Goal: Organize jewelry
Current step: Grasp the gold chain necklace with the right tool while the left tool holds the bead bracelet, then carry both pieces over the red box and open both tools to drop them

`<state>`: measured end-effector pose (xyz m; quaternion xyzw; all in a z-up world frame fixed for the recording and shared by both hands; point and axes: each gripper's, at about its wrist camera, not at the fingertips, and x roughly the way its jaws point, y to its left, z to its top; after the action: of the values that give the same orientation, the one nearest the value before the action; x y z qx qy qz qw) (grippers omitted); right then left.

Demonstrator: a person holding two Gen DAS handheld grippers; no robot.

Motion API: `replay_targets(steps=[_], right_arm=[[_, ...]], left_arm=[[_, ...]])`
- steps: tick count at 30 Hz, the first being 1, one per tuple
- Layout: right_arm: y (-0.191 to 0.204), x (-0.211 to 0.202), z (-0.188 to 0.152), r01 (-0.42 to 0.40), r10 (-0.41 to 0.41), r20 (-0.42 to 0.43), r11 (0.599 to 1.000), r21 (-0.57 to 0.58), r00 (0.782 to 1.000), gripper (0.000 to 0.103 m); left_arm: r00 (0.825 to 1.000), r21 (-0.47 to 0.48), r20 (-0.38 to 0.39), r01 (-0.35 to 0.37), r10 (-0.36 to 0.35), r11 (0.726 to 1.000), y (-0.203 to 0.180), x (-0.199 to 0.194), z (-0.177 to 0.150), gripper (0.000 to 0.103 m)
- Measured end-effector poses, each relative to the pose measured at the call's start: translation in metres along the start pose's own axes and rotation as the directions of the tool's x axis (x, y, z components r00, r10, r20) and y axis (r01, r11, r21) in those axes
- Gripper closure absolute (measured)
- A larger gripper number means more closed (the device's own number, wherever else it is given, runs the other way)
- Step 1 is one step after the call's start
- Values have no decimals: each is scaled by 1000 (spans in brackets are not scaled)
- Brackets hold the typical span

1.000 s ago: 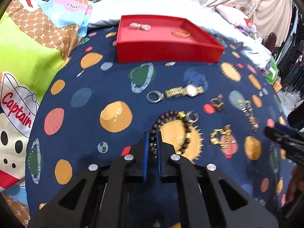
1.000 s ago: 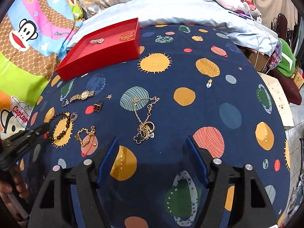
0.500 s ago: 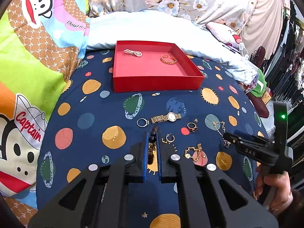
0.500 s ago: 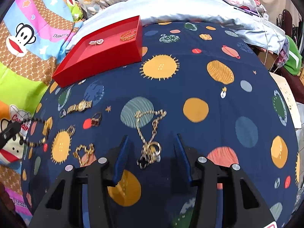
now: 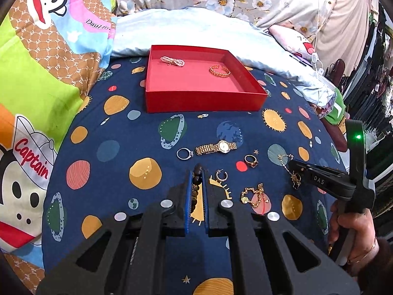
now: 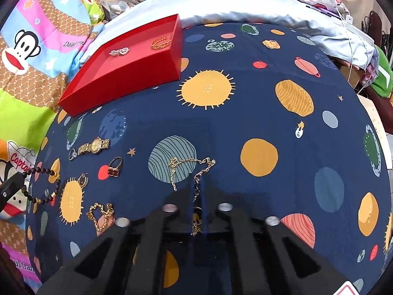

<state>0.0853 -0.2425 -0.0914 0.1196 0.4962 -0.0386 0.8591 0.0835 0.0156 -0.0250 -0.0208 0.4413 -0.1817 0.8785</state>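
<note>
My left gripper point(image 5: 197, 175) is shut on a dark bead bracelet point(image 5: 198, 168), whose beads show between its blue pads. In the right wrist view that bracelet point(image 6: 52, 191) hangs from the left gripper point(image 6: 9, 189) above the cloth. My right gripper point(image 6: 198, 189) is shut on the pendant end of a gold chain necklace point(image 6: 186, 161); the chain's other end still lies on the cloth. The red tray point(image 5: 203, 100) stands at the back and holds a pearl bracelet point(image 5: 172, 61) and a gold link bracelet point(image 5: 219, 70).
On the navy planet-print cloth lie a gold watch point(image 5: 216, 147), a silver ring point(image 5: 184, 153), a red-stone ring point(image 5: 251, 161), a hoop earring point(image 5: 221, 175) and a gold charm bracelet point(image 5: 255, 196). A person's hand point(image 5: 348, 223) holds the right gripper. Cartoon bedding lies left, pale pillows behind.
The right gripper moved onto the necklace and its jaws went from wide open to shut on it. The left gripper rose with the bead bracelet, lifting it off the cloth.
</note>
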Motion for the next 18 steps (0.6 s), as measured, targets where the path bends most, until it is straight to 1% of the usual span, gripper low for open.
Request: replay_targets(steps=[2,5,9,12,15,18], right_arm=[[0,-2,-1,-1,1,4,1000,-2,1000,101],[0,-15,1,-25,25,34,1000,11,999,101],[4,-54,11,-59,58,118,998,6,991,101],[11,-93,23,-72,76,199,997,-25,977,101],[18,-123,35,-85,95,256,995,-51,962,101],[25,-146,46,-109,125,296,992,-71,947,101]], left_arm=[[1000,0,1,2,-2,1000,0,0,0,96],[1000,1,6,5,-5,1000,0,-1,1,96],[1000,-3,19,15,-15,1000,0,-6,5,96],[999,-2,32,33,-33,999,-3,-14,11,96],[997,4,54,49,-49,999,-6,-26,17,96],[995,16,74,60,-61,998,-10,-37,24,96]])
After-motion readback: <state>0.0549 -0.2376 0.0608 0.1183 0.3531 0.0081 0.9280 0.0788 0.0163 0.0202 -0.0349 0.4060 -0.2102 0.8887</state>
